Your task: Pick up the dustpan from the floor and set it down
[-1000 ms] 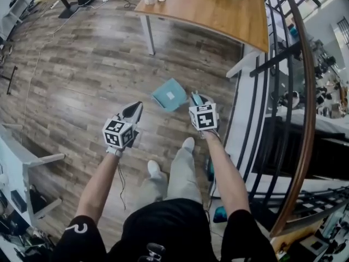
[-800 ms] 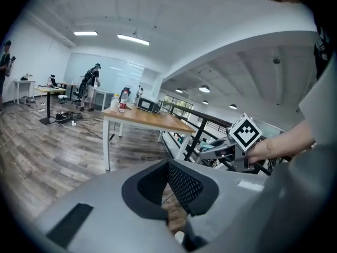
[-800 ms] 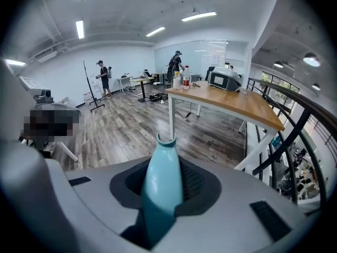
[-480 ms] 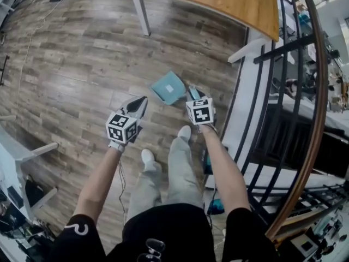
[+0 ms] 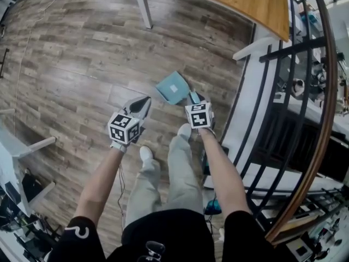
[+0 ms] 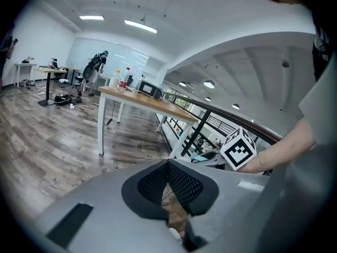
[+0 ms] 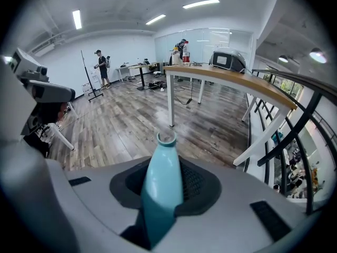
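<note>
Wood-plank floor [image 5: 82,64] fills the head view, with a railing [image 5: 326,91] along its right edge. Near that edge the teal dustpan [image 5: 171,87] sits low, its handle [image 5: 193,96] running into the right tool [image 5: 194,99]. I cannot tell whether the pan touches the planks. The left tool [image 5: 143,102] hangs beside it, apart.

Left gripper view: jaws pressed together on nothing.

Right gripper view: jaws pinch the handle.

By my reading the pickup is done; setting it down and letting go remain.
</note>
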`<state>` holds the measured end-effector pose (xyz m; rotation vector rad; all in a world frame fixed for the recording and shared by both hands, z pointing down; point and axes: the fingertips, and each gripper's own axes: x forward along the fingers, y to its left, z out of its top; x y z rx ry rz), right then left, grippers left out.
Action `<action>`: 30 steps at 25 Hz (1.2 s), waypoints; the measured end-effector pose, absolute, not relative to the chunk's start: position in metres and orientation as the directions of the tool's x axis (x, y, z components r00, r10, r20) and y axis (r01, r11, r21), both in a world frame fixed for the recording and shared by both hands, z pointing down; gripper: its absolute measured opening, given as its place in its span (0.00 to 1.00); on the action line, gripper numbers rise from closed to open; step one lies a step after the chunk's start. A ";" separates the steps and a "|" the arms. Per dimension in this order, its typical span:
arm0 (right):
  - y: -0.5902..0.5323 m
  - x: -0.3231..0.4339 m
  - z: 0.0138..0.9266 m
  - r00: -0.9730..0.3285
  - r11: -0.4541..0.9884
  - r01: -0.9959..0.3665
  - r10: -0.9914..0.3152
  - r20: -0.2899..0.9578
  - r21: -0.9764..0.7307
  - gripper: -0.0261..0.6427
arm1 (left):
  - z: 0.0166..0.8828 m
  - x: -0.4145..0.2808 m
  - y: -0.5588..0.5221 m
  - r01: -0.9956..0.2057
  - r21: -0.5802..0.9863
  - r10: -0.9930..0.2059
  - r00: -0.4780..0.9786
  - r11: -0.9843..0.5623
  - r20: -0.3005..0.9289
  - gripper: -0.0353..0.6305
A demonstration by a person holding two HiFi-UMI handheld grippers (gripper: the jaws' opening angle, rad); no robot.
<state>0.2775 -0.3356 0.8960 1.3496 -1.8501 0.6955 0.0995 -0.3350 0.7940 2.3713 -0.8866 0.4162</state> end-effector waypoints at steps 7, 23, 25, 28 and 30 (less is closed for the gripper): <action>-0.324 0.277 0.924 -0.165 0.322 -0.946 -0.557 0.814 0.028 0.17 | 0.805 0.097 -0.335 -0.691 0.408 -0.508 0.719 -0.597 0.474 0.05; -0.294 0.293 0.949 -0.135 0.331 -0.942 -0.529 0.838 0.057 0.21 | 0.808 0.105 -0.318 -0.685 0.407 -0.486 0.721 -0.604 0.494 0.05; -0.294 0.292 0.948 -0.143 0.327 -0.944 -0.526 0.839 0.045 0.22 | 0.806 0.105 -0.317 -0.684 0.403 -0.483 0.721 -0.608 0.496 0.05; -0.296 0.292 0.936 -0.150 0.313 -0.949 -0.535 0.832 0.031 0.23 | 0.799 0.105 -0.316 -0.683 0.396 -0.484 0.722 -0.614 0.494 0.05; -0.295 0.291 0.924 -0.153 0.307 -0.952 -0.530 0.834 0.020 0.25 | 0.792 0.106 -0.316 -0.682 0.391 -0.487 0.723 -0.618 0.490 0.05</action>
